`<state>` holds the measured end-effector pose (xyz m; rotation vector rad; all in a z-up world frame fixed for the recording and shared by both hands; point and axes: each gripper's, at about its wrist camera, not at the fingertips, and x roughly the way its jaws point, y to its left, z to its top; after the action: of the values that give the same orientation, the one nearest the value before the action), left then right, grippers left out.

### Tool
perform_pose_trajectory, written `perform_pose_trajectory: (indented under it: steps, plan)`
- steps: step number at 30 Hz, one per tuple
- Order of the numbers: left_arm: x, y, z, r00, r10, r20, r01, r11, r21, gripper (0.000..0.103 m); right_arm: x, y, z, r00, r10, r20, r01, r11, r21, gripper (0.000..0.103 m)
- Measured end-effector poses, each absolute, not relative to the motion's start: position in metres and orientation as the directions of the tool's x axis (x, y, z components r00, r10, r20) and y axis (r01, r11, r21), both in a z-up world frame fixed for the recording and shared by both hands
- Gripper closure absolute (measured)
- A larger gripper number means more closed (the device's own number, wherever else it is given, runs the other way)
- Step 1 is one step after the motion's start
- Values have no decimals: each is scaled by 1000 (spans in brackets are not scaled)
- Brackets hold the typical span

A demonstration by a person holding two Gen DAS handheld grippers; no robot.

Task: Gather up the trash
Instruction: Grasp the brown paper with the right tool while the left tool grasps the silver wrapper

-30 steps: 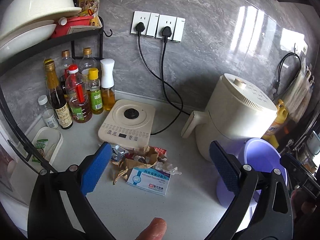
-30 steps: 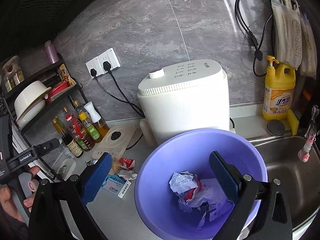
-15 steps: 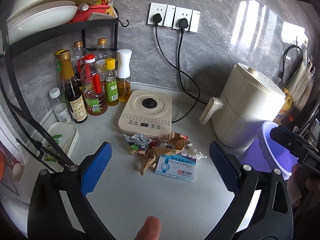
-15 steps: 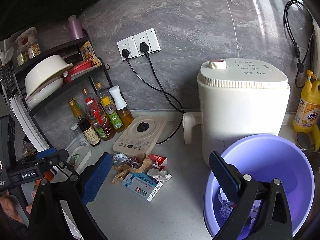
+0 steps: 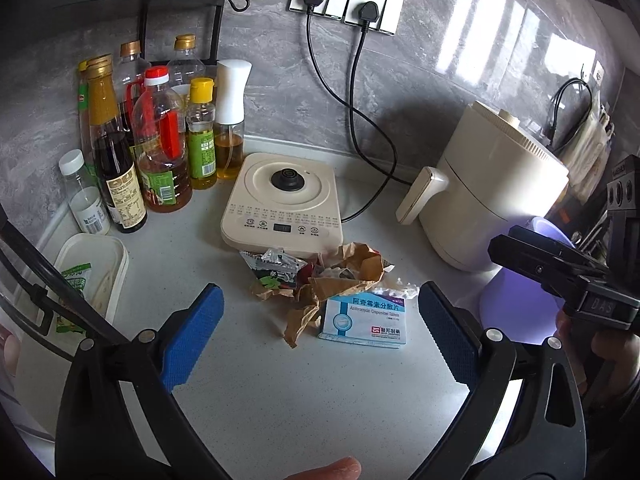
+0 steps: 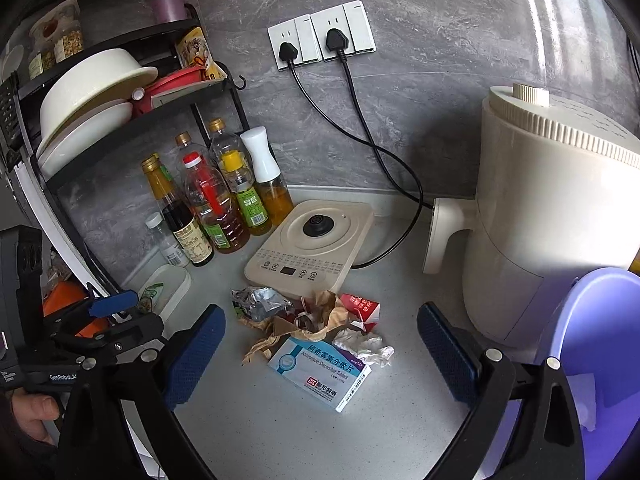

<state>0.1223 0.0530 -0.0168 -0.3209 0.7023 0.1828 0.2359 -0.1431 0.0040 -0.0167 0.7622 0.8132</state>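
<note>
A pile of trash lies on the grey counter in front of a cream induction base: a blue-white medicine box (image 5: 364,321) (image 6: 320,372), crumpled brown paper (image 5: 340,276) (image 6: 316,320), a silver foil wrapper (image 5: 276,264) (image 6: 260,304), a red pack (image 6: 360,306) and white tissue (image 6: 364,346). My left gripper (image 5: 320,336) is open and empty, just short of the pile. My right gripper (image 6: 320,356) is open and empty, above the box. A purple basin (image 6: 600,344) (image 5: 520,312) stands at the right.
The cream induction base (image 5: 284,208) sits behind the trash. A cream air fryer (image 5: 492,204) stands right, with cables from the wall sockets (image 5: 348,0). Several oil and sauce bottles (image 5: 160,148) stand left under a dish rack (image 6: 100,92). A white lidded box (image 5: 92,276) lies left.
Both grippers have swung left and down toward the trash pile. The purple basin has slid to the right edge of the right wrist view. Both stay open.
</note>
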Motion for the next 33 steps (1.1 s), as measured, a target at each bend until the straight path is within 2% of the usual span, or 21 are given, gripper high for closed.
perform_pose_trajectory:
  steps: [2, 6, 12, 17, 26, 28, 29, 30, 33]
  plan:
    - [130, 53, -24, 745, 59, -664, -268, 939, -217, 7, 242, -134, -3, 413, 650, -638, -665, 694, 276, 19]
    - [148, 67, -42, 717, 46, -696, -298, 922, -246, 27, 256, -116, -21, 352, 639, -684, -670, 683, 293, 35]
    - [170, 83, -65, 689, 51, -723, -313, 921, -233, 33, 275, -96, -48, 255, 618, -744, -659, 674, 333, 57]
    - [184, 96, -82, 669, 39, -742, -315, 919, -236, 36, 285, -79, -69, 192, 599, -777, -652, 670, 356, 64]
    - [205, 105, -103, 651, 23, -759, -312, 919, -240, 36, 298, -56, -93, 145, 562, -815, -639, 682, 356, 66]
    - [209, 106, -107, 652, 20, -758, -311, 919, -243, 36, 301, -54, -98, 135, 552, -823, -642, 682, 352, 71]
    - [210, 106, -109, 651, 20, -759, -313, 918, -244, 38, 301, -53, -99, 133, 547, -826, -646, 680, 347, 78]
    - [212, 106, -111, 649, 16, -761, -314, 916, -248, 44, 302, -51, -101, 130, 544, -829, -648, 679, 344, 87]
    - [214, 109, -112, 656, 12, -755, -326, 906, -269, 56, 303, -51, -101, 136, 542, -829, -651, 680, 337, 97]
